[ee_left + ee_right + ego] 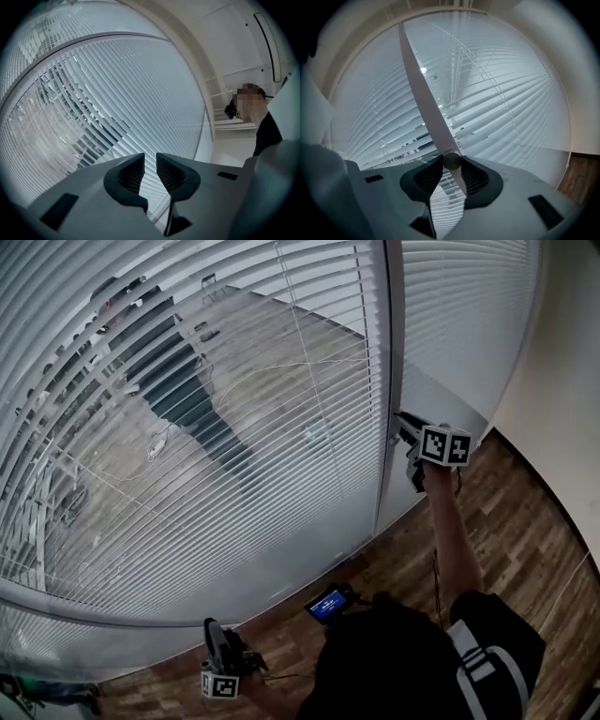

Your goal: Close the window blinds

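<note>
White slatted blinds cover the big window, their slats partly tilted so the street shows through. The same blinds fill the right gripper view. There a pale tilt wand hangs down across them, and my right gripper is shut on its lower end just under the round end cap. In the head view this right gripper is raised at the window post. My left gripper hangs low near the sill. Its jaws stand a narrow gap apart with nothing between them, pointing at the blinds.
A second blind panel hangs right of the post. Wood floor lies below and a plain wall rises at the right. A small device with a blue screen sits near my chest. My arm reaches up.
</note>
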{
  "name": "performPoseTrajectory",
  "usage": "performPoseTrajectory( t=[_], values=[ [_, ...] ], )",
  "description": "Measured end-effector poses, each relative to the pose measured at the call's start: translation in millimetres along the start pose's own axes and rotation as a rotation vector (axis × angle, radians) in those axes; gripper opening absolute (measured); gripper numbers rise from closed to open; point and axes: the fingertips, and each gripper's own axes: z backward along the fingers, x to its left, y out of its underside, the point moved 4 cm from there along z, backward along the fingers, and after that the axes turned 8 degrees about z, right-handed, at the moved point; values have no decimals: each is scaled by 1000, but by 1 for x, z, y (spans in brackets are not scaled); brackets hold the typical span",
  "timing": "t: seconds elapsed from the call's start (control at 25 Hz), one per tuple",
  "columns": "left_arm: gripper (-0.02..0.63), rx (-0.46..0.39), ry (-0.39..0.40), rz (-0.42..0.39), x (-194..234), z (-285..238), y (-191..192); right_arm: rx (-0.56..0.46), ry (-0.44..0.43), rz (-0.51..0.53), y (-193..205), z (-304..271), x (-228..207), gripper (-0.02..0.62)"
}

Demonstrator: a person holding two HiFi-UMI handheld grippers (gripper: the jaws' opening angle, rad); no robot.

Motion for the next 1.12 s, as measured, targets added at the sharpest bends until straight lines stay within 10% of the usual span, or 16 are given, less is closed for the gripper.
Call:
performPoseTrajectory(
  t=[0.68, 0.92, 1.12],
  values=[
    [85, 7, -9, 11, -3, 2, 0, -86, -193, -403, 2, -1, -4, 130],
    [84, 5, -24, 9, -3, 1, -4, -20, 93, 486, -4, 4, 10, 199],
    [84, 15, -26, 10, -1, 0, -1, 49, 214, 896, -3, 1, 25, 196]
  ],
)
